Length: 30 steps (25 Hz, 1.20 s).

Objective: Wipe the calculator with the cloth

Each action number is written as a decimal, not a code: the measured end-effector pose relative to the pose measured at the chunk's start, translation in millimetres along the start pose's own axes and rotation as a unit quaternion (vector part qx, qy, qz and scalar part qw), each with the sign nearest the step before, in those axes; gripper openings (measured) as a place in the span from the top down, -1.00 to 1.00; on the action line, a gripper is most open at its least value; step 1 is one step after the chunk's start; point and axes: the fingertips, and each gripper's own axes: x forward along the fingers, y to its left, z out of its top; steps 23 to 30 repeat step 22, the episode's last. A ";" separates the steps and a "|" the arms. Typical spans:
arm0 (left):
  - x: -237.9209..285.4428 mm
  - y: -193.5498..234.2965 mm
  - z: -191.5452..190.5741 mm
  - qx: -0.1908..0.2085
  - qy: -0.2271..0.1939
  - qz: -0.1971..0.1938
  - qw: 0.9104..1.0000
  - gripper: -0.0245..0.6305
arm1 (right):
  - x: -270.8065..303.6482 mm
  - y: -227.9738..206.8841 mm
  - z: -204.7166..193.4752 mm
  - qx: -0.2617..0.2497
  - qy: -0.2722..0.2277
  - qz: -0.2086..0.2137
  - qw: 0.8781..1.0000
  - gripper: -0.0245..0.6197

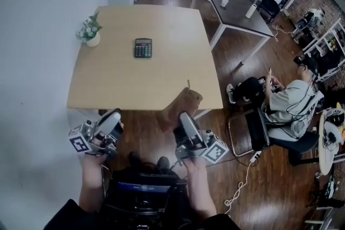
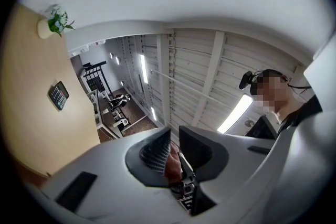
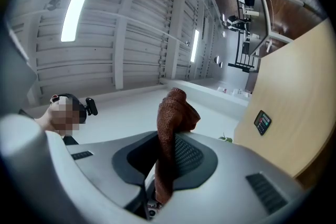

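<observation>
The right gripper (image 3: 168,157) has its jaws clamped on the brown cloth (image 3: 170,123), the free end sticking out, presumably as a wiping pad. The left gripper (image 2: 173,152) shows narrow, empty jaws, likely spare for steadying. The calculator (image 1: 143,48) lies mid-way up the table (image 1: 161,78), well ahead of both.

The person's left hand (image 1: 92,163) and right hand (image 1: 194,167) each grip the handle of a grey two-jaw gripper with a marker cube. The left gripper (image 1: 111,120) and the right gripper (image 1: 186,122) are held side by side, apart from each other, both tilted upward. The left gripper's jaws stand nearly together – only a thin slit, nothing in it – while the right gripper's jaws are clamped on a brown knitted cloth (image 3: 171,123), whose top pokes out past their tips.
</observation>
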 end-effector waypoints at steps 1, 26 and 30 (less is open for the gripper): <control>1.7 -0.5 -3.2 0.005 0.002 0.004 1.000 0.79 | -2.7 -1.6 2.1 0.003 0.001 0.001 1.000 0.73; 17.8 -10.4 -2.5 0.032 -0.006 0.025 0.999 0.79 | 8.9 -1.3 10.5 0.017 0.033 0.039 0.999 0.73; 17.8 -10.4 -2.5 0.032 -0.006 0.025 0.999 0.79 | 8.9 -1.3 10.5 0.017 0.033 0.039 0.999 0.73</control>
